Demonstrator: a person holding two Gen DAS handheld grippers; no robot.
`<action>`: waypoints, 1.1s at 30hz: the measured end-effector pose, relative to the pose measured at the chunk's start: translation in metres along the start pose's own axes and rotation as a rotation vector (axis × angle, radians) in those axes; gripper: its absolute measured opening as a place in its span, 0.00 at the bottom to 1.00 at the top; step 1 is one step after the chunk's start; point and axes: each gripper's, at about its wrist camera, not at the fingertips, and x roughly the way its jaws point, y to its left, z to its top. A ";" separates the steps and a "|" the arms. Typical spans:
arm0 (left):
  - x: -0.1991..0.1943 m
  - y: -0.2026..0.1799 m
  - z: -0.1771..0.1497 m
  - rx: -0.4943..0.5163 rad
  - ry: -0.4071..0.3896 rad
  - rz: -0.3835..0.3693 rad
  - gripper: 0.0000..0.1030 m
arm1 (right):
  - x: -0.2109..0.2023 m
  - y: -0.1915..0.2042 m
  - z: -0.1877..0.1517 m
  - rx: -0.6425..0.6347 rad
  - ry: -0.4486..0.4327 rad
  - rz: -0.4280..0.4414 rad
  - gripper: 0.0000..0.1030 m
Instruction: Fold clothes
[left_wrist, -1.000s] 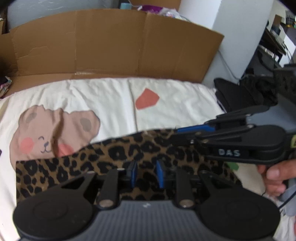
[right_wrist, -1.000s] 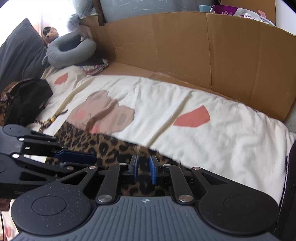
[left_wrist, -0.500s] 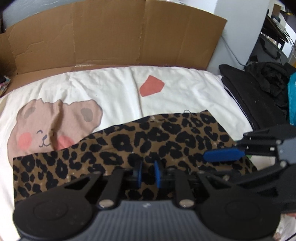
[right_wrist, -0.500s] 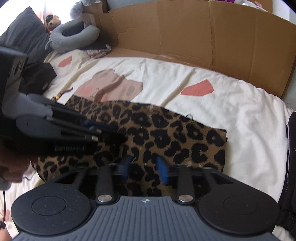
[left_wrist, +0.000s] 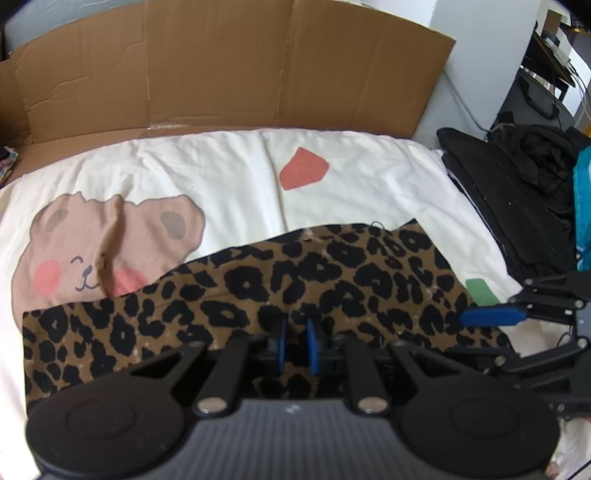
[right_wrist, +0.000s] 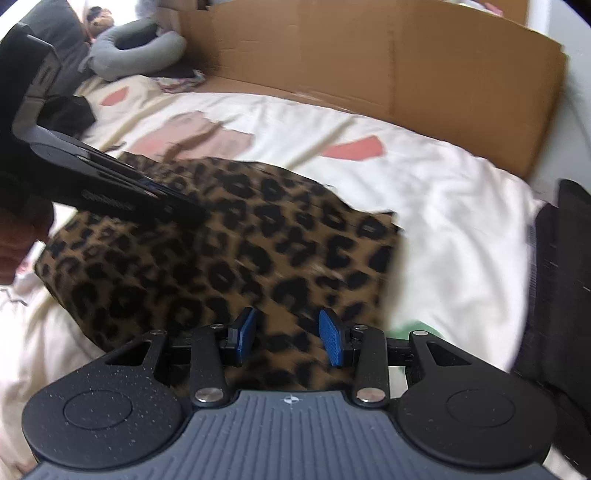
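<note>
Leopard-print garment (left_wrist: 280, 284) lay spread flat on the bed, on top of a cream bedsheet (left_wrist: 207, 173) printed with a bear face and red patches. A flattened cardboard sheet (left_wrist: 221, 62) stood along the far side of the bed, and a pile of black clothes (left_wrist: 517, 192) lay off the right edge of the sheet.

Left gripper (left_wrist: 295, 345) pointed steeply down at the near edge of the garment. Its blue pads stood close together with a fold of leopard fabric pinched between them.

Right gripper (right_wrist: 288, 339) was positioned over the near right part of the garment. Its blue pads stood clearly apart, with the fabric lying beneath the gap and neither pad pressing on it. The right-wrist view was motion-blurred.

A grey neck pillow (right_wrist: 136, 44) rested at the far left end of the bed. Part of a hand (right_wrist: 18, 240) was visible at the left edge of that view.
</note>
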 end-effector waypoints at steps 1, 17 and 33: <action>0.000 0.000 0.000 -0.003 0.000 -0.001 0.14 | -0.004 -0.003 -0.001 0.011 -0.003 -0.008 0.43; 0.000 0.003 -0.001 -0.025 0.003 -0.015 0.14 | -0.015 0.043 -0.002 0.023 -0.028 0.094 0.43; -0.001 0.005 0.001 -0.040 0.009 -0.017 0.13 | -0.021 0.017 -0.038 0.109 -0.001 0.001 0.38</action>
